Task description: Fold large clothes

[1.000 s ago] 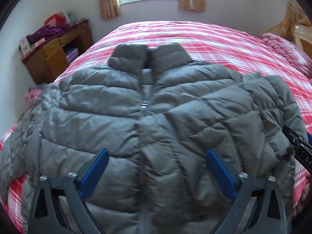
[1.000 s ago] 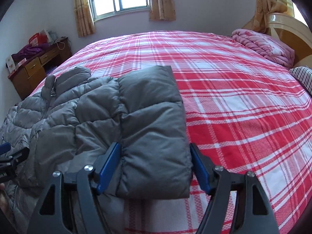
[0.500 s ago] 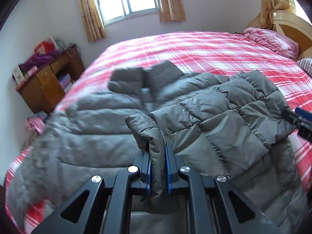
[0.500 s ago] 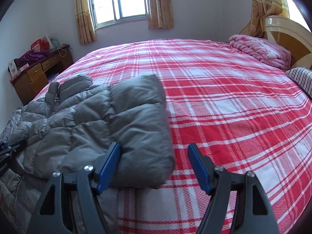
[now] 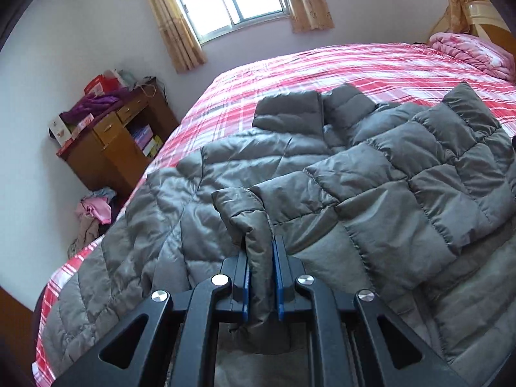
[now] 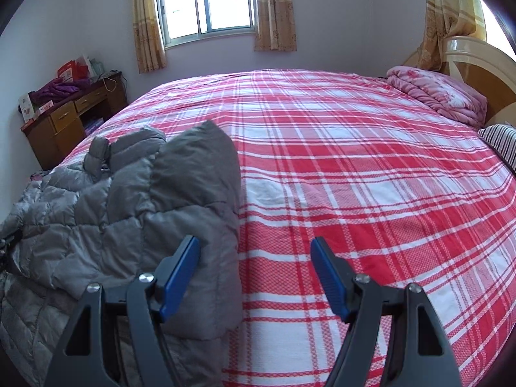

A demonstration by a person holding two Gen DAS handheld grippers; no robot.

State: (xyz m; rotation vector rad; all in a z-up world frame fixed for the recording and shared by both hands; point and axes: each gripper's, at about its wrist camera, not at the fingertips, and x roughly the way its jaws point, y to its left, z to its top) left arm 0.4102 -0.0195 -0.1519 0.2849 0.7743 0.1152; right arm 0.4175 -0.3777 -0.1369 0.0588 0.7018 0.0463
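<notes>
A large grey quilted puffer jacket point(image 5: 322, 167) lies front up on a bed with a red plaid cover point(image 5: 322, 64), collar toward the window. Its right sleeve is folded across the chest. My left gripper point(image 5: 260, 258) is shut on the cuff end of that sleeve and holds it a little above the jacket's front. In the right wrist view the jacket point(image 6: 135, 213) lies at the left, with the folded shoulder edge beside my right gripper point(image 6: 254, 261). The right gripper is open and empty, above the jacket's right edge and the bed cover point(image 6: 354, 167).
A wooden desk point(image 5: 109, 142) with clutter stands left of the bed, with clothes on the floor point(image 5: 93, 213) beside it. A pink folded quilt point(image 6: 435, 93), a striped pillow point(image 6: 500, 142) and the headboard point(image 6: 477, 61) are at the right. A window point(image 6: 206, 3) is behind.
My left gripper went from open over the jacket's front to shut on the sleeve cuff and lifted it. My right gripper stayed open and drew back to the right, off the folded sleeve.
</notes>
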